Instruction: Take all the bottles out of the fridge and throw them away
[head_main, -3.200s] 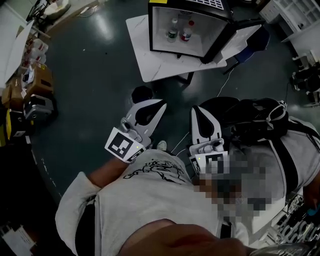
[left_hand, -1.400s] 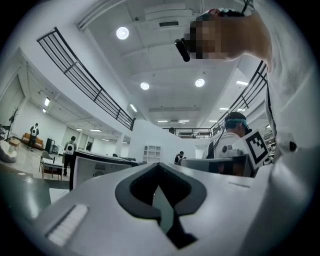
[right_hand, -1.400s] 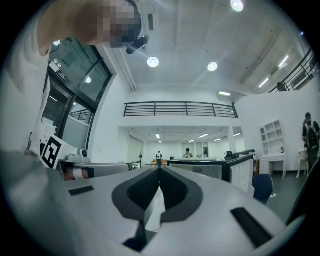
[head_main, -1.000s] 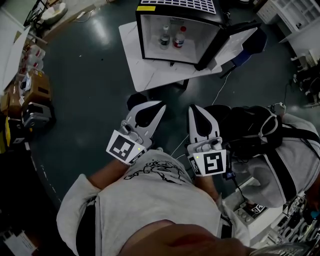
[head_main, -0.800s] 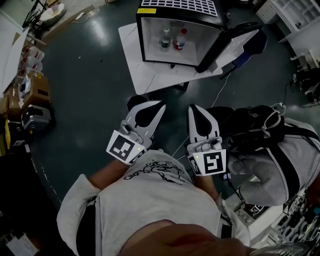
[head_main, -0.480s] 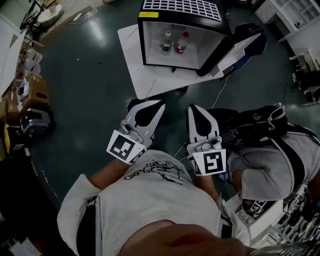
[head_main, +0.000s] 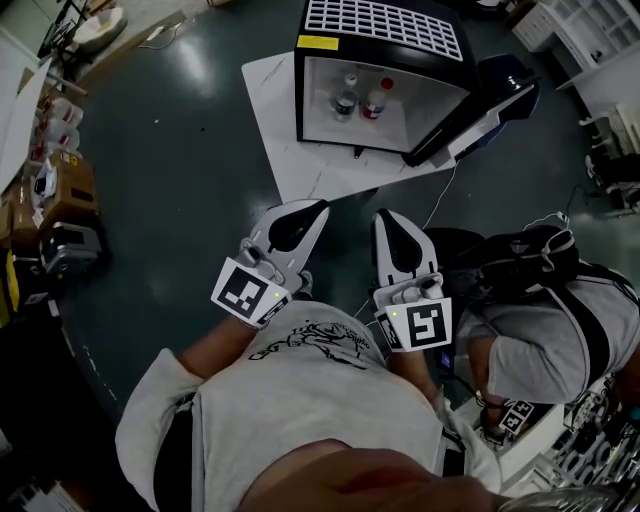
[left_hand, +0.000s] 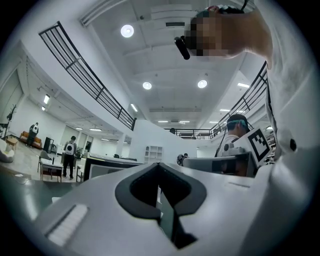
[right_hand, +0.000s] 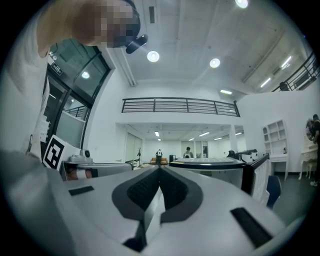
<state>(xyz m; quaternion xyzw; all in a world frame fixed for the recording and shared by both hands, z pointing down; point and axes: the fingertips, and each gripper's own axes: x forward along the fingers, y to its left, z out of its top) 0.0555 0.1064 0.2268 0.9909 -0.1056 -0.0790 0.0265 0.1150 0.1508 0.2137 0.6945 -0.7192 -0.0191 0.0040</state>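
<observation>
Risk sits mostly in the reach ahead. The left tongs (head_main: 320, 206) and right tongs (head_main: 381, 214) are each closed tip to tip with nothing between them, held over the dark floor, well apart from the open mini fridge (head_main: 380, 25) on the white desk (head_main: 285, 150). Inside it a dark-labelled bottle (head_main: 346, 101) and a red-capped bottle (head_main: 375, 98) stand upright just beside each other. With so little room between them, a jaw spread for one bottle would likely tip the other, or push it against the fridge wall. The open door (head_main: 485, 110) juts out on the right, and a white cable (head_main: 437, 195) trails across the floor. No bin shows in any view.
</observation>
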